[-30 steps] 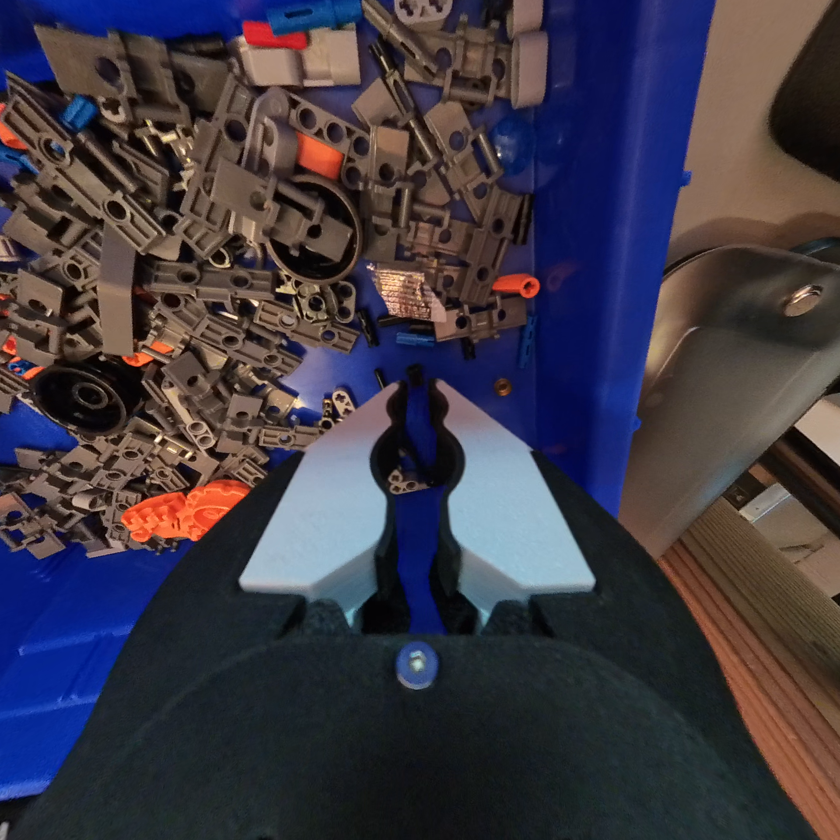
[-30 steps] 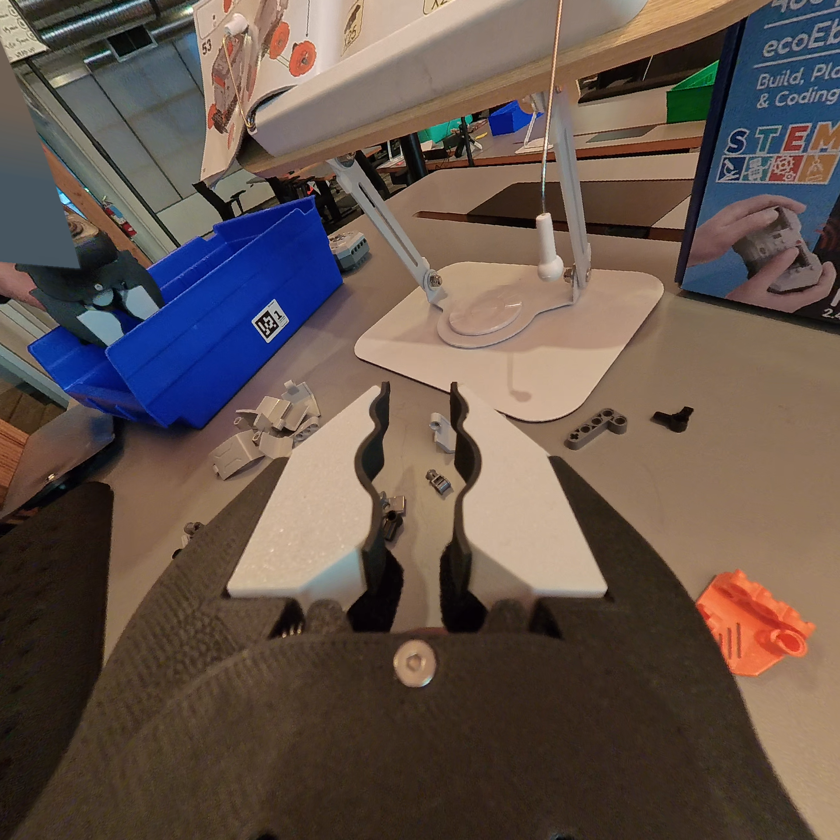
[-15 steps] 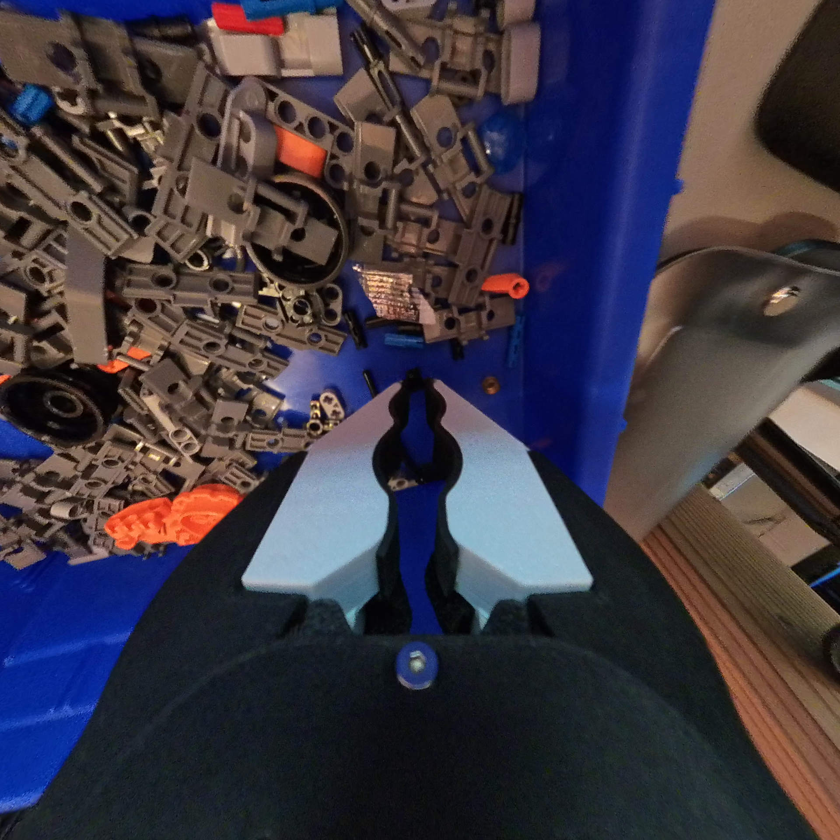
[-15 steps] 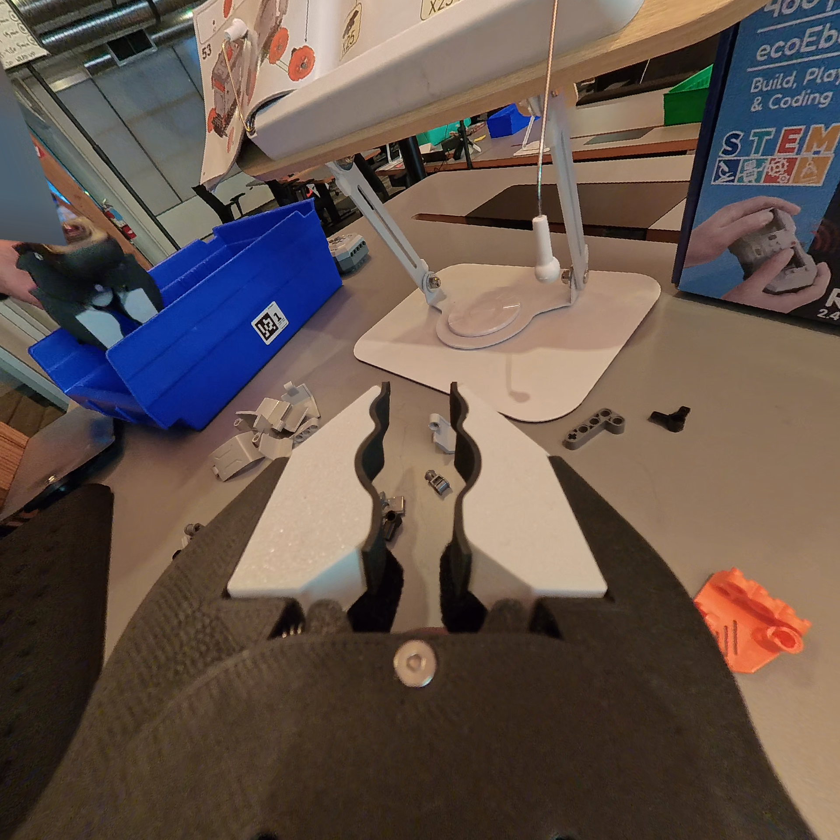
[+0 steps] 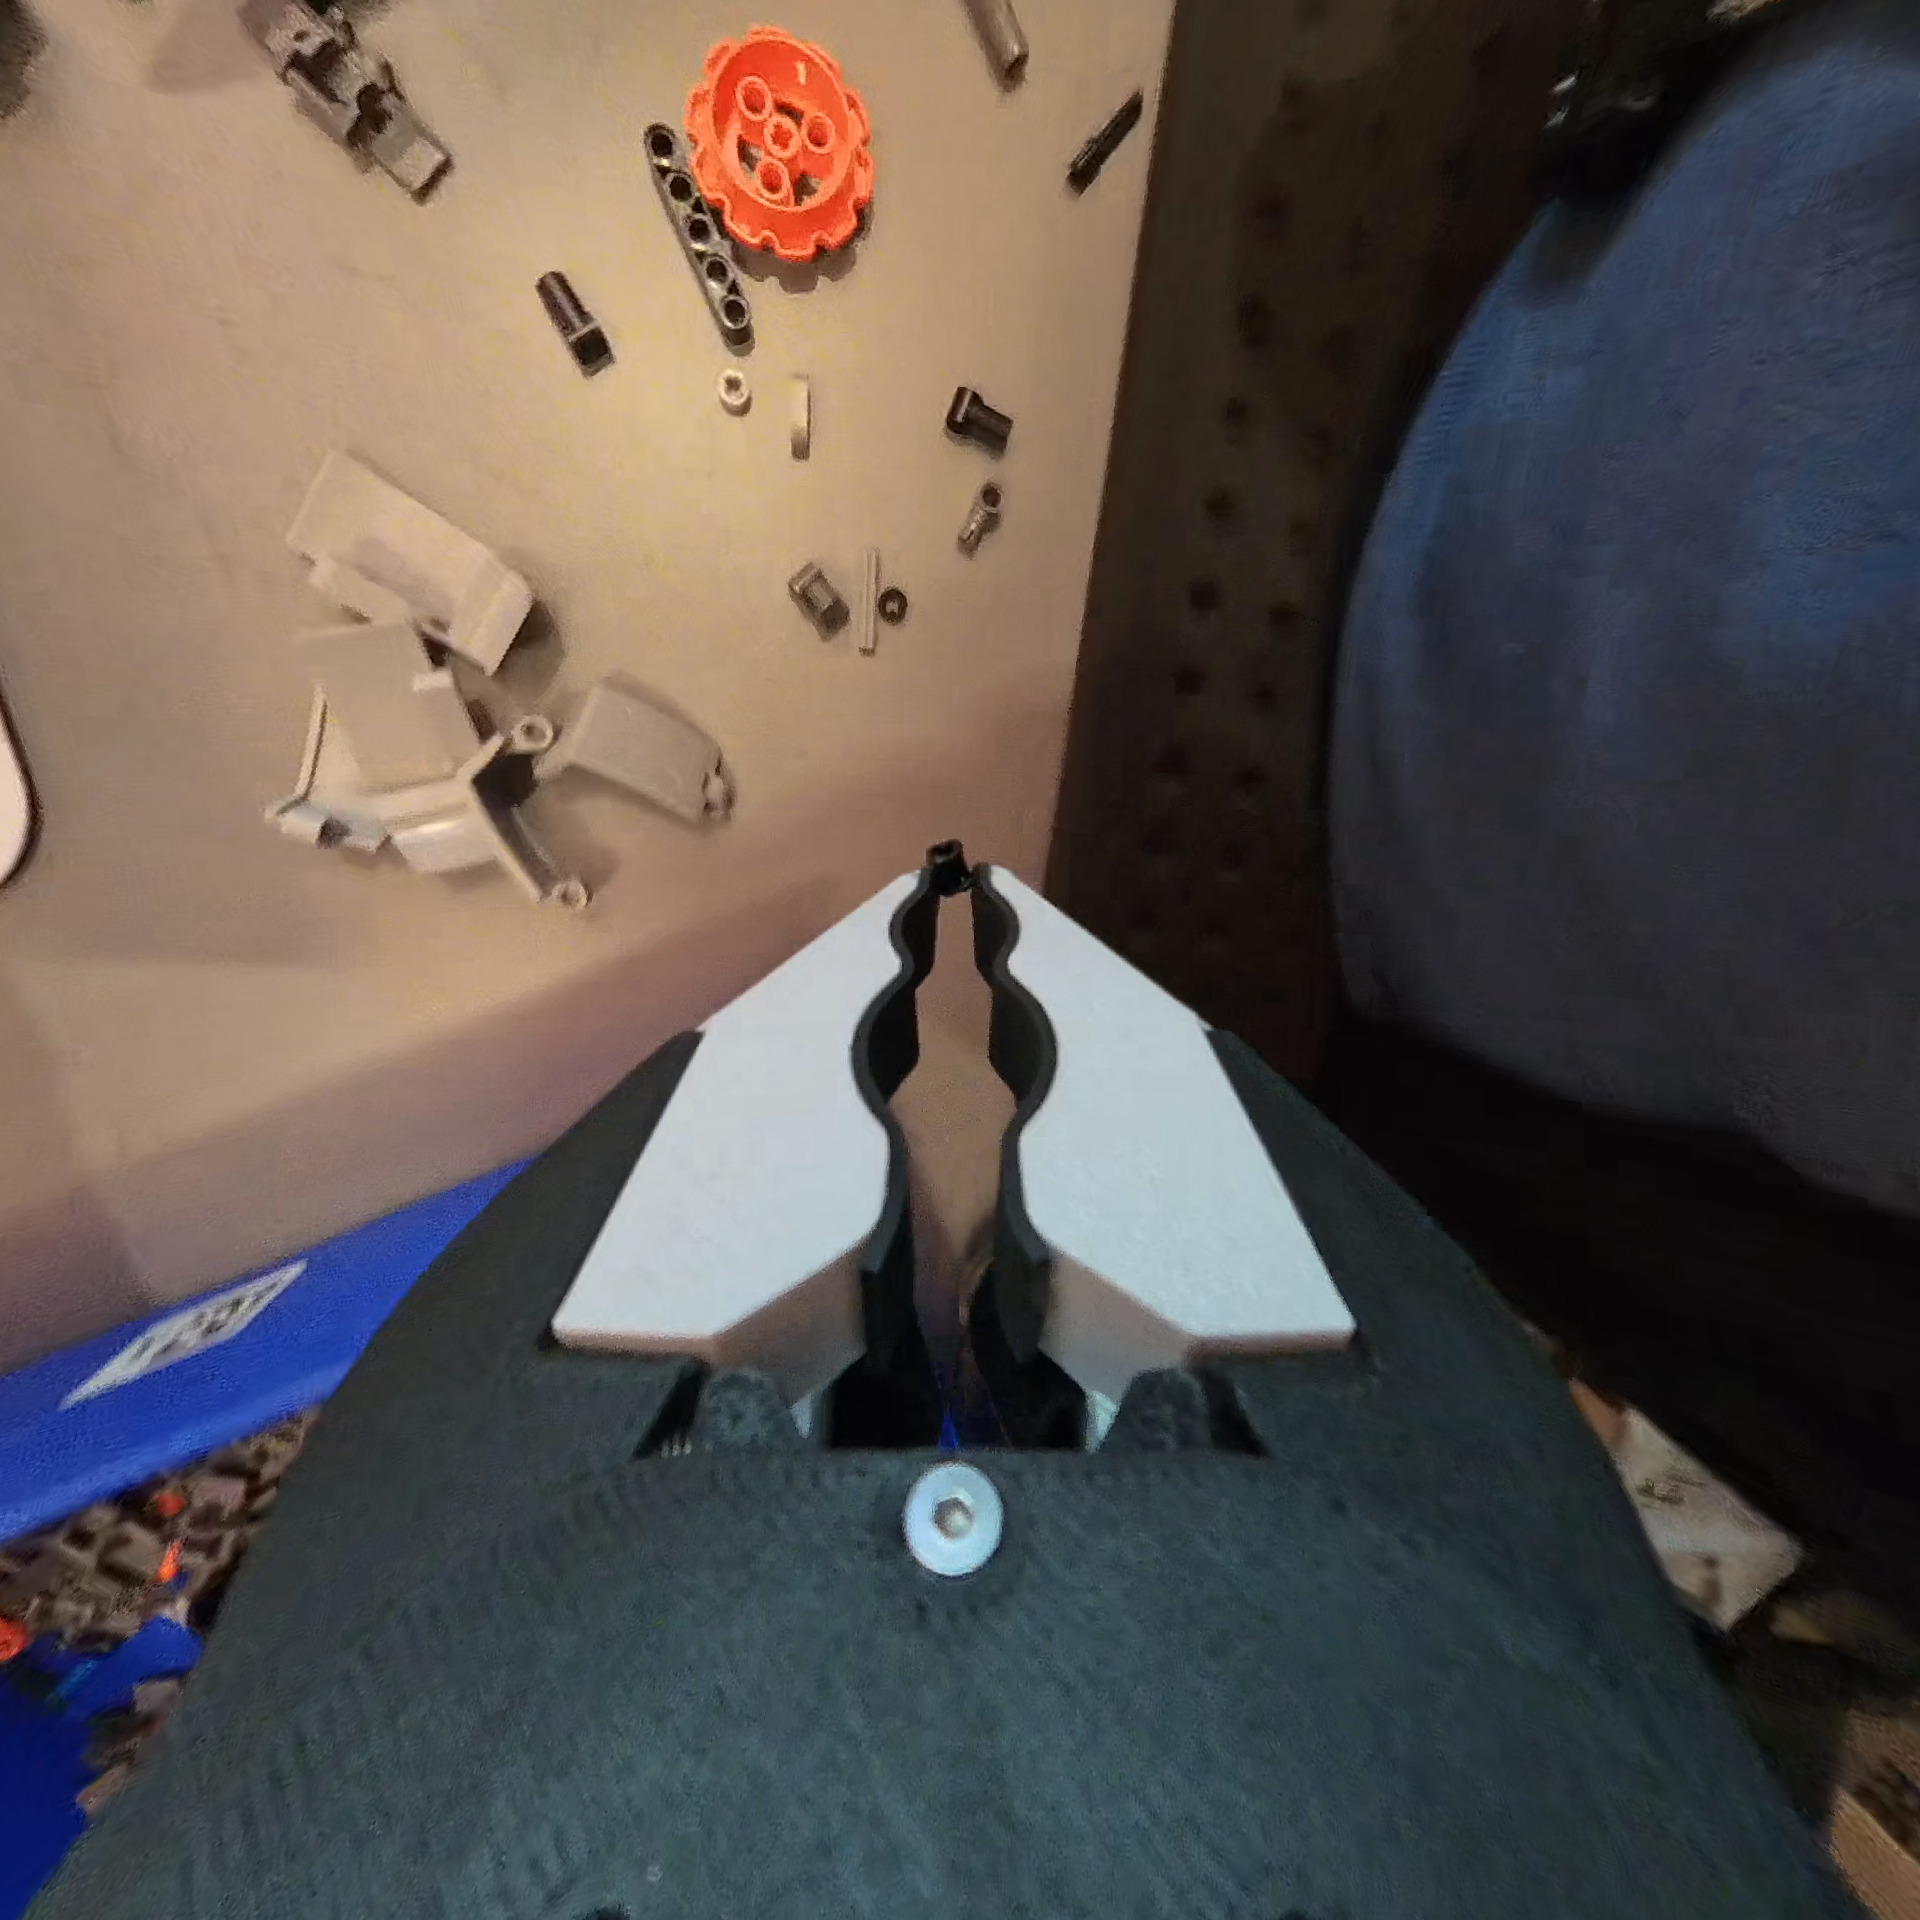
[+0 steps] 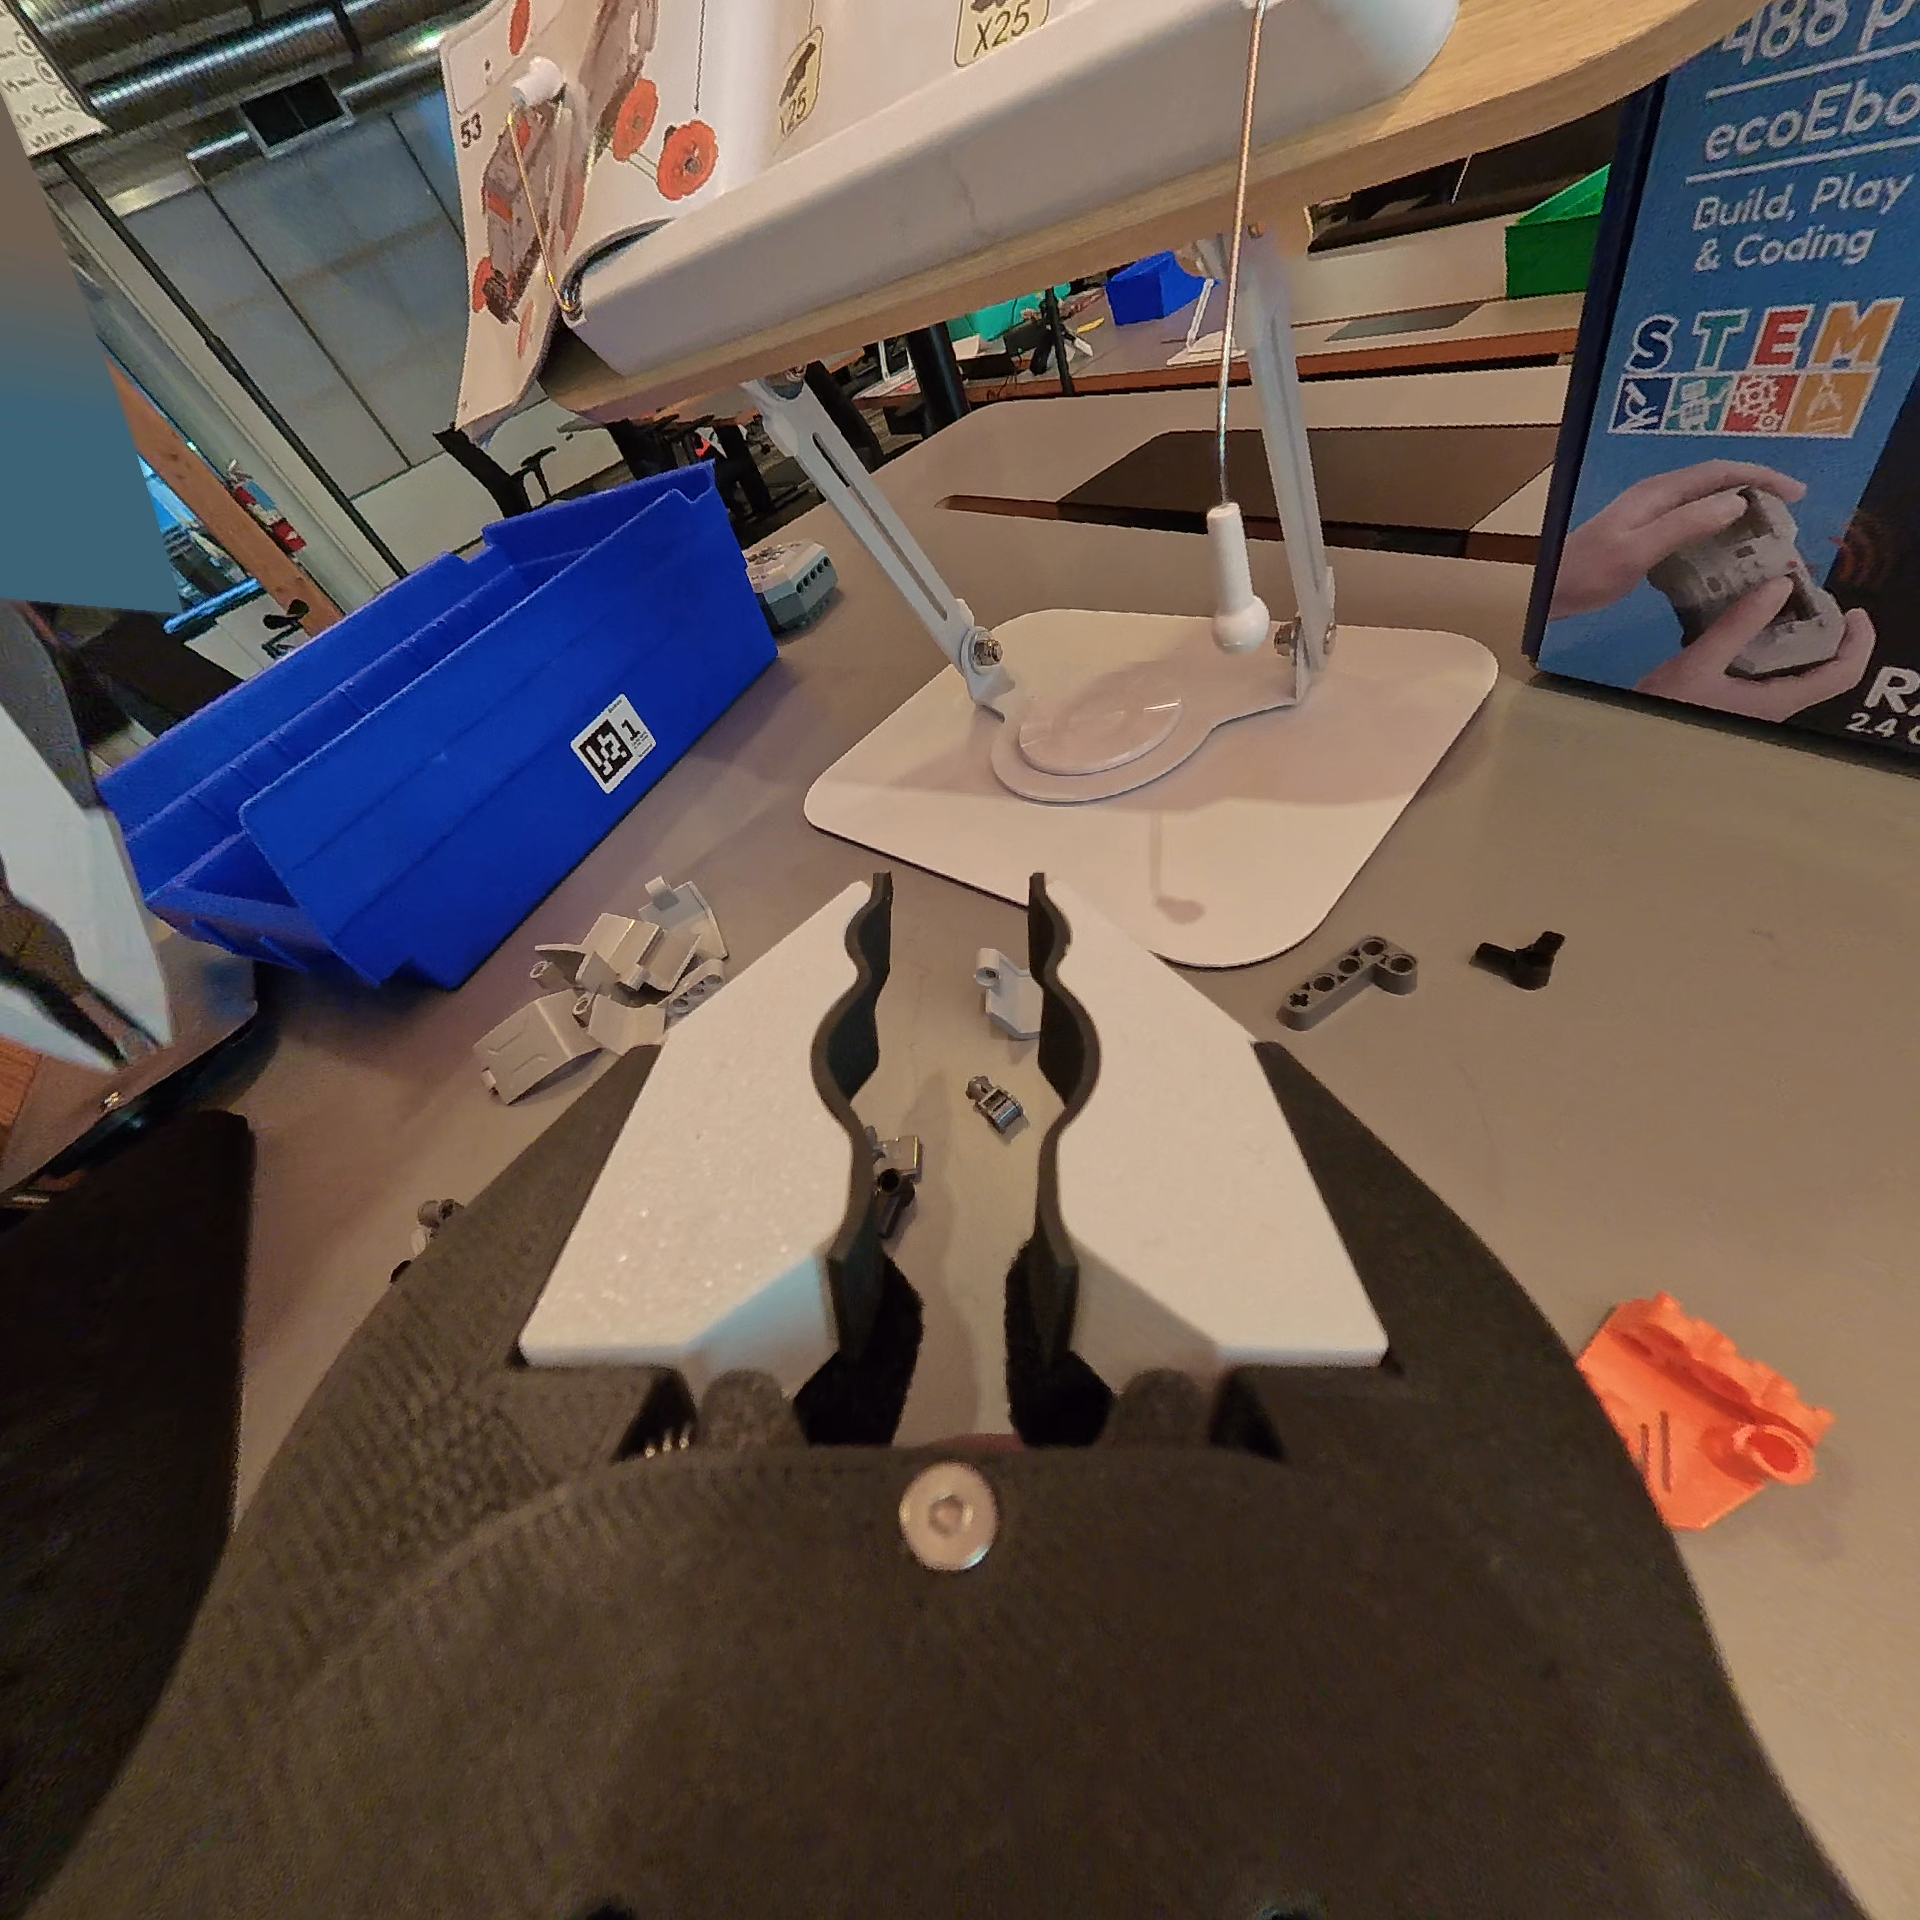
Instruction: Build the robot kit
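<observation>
My left gripper (image 5: 948, 878) is shut on a small black pin (image 5: 945, 860), pinched at the very fingertips, its end sticking out past them. It hangs above the grey table (image 5: 208, 312), right of a heap of grey curved panels (image 5: 436, 707). Part of it shows at the left edge of the right wrist view (image 6: 62, 935). My right gripper (image 6: 958, 894) is open and empty above the table. Under its jaws lie a light grey part (image 6: 1003, 982) and two small grey connectors (image 6: 995, 1103).
A blue bin (image 6: 436, 748) of grey parts stands left. An orange gear (image 5: 779, 145), a black beam (image 5: 698, 234) and small pins lie ahead. A white stand base (image 6: 1195, 790), a grey beam (image 6: 1348, 982), a black piece (image 6: 1519, 958), an orange part (image 6: 1704, 1423) and a blue box (image 6: 1745, 416) are right.
My left gripper closed on the black pin in the blue bin, lifted it out and swung over the table. My right gripper has stayed open and still.
</observation>
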`<action>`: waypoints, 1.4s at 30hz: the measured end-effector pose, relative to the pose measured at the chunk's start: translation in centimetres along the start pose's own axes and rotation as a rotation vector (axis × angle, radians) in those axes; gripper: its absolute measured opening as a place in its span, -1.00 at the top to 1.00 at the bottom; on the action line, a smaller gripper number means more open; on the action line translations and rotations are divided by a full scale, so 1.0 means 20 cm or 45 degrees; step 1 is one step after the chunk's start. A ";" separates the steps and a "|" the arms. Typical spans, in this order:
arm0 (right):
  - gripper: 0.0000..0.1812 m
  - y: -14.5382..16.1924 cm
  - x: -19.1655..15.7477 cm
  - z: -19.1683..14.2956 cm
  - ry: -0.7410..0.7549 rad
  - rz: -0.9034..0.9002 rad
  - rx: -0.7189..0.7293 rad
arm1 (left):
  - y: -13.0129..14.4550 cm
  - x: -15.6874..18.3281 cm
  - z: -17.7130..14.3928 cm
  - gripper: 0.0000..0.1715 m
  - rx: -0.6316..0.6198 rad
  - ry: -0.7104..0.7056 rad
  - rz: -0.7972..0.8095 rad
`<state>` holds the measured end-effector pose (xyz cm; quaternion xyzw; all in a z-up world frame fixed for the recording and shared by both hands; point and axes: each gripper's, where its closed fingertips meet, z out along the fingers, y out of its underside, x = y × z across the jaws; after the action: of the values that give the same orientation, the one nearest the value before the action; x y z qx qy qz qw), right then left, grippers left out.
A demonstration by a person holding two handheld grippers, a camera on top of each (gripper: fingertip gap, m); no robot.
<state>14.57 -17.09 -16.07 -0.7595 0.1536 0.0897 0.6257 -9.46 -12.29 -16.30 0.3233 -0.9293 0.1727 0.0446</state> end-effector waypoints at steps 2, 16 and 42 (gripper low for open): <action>0.74 0.00 0.00 0.00 -0.003 0.001 0.000 | -0.02 0.00 0.12 0.93 -0.040 -0.023 -0.003; 0.74 0.00 -0.02 0.00 -0.019 0.004 0.000 | -0.06 -0.10 0.40 0.86 -0.001 -0.134 -0.131; 0.76 0.01 0.00 0.01 -0.015 0.035 -0.001 | 0.90 -0.39 -0.58 0.79 -0.148 -0.380 -0.544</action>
<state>14.58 -16.96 -16.27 -0.7571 0.1601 0.1028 0.6249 -14.75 9.54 -12.31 0.5309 -0.8447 0.0561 -0.0388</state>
